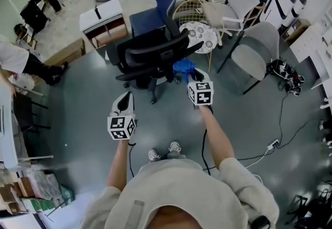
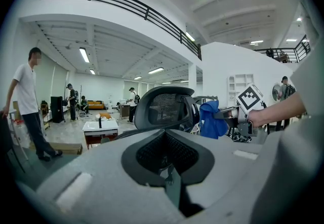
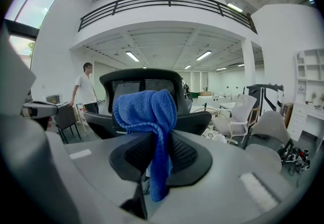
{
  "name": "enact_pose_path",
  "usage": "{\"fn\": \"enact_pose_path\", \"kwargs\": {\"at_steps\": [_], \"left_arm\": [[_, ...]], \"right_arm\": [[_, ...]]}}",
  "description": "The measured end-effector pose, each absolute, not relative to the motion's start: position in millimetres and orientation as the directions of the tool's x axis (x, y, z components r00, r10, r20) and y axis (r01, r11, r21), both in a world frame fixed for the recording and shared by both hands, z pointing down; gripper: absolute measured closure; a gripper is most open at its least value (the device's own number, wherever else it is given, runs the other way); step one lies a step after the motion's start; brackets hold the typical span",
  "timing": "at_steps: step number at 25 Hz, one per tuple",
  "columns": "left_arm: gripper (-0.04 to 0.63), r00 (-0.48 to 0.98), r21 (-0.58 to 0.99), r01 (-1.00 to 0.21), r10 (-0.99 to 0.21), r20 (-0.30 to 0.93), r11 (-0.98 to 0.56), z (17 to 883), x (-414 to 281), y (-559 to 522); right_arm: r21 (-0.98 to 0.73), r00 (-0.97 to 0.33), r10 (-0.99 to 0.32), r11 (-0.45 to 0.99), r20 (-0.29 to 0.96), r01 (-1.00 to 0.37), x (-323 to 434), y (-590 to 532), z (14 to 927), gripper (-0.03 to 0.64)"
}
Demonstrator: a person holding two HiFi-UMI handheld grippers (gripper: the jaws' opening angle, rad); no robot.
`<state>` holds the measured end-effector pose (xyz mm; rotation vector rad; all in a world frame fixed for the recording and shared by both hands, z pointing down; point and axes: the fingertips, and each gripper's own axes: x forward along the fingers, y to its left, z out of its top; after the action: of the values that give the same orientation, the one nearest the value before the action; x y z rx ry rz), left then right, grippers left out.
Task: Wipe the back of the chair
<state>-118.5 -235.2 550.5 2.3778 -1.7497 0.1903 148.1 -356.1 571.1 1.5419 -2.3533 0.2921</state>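
The right hand-held gripper (image 1: 191, 74) pinched the blue cloth (image 1: 182, 66) beside the chair back (image 1: 155, 53), the left hand-held gripper (image 1: 124, 99) stayed out of it, closed and empty, and the wiping seemed barely started.

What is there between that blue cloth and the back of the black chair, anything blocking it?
Nothing visible. The right gripper is shut on the blue cloth, and the chair back stands directly ahead of it with only open air between. The left gripper is off to the side, out of the path.

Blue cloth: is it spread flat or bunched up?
Bunched up: the cloth bulges as a wad from the right gripper, one end hanging down.
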Motion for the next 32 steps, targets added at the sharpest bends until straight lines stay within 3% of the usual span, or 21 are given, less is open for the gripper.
{"fn": "enact_pose_path", "kwargs": {"at_steps": [24,32], "left_arm": [[0.591,0.288,0.082,-0.957,-0.945,0.156,-0.278,527,-146,-216],[0.591,0.248,0.081,-0.968,-0.958,0.146,-0.238,524,-169,-210]], "right_arm": [[0.048,-0.453,-0.875,0.466,0.17,-0.883,112,-267,506,0.549],[0.057,-0.488,-0.859,0.501,0.156,-0.863,84,-258,504,0.551]]}}
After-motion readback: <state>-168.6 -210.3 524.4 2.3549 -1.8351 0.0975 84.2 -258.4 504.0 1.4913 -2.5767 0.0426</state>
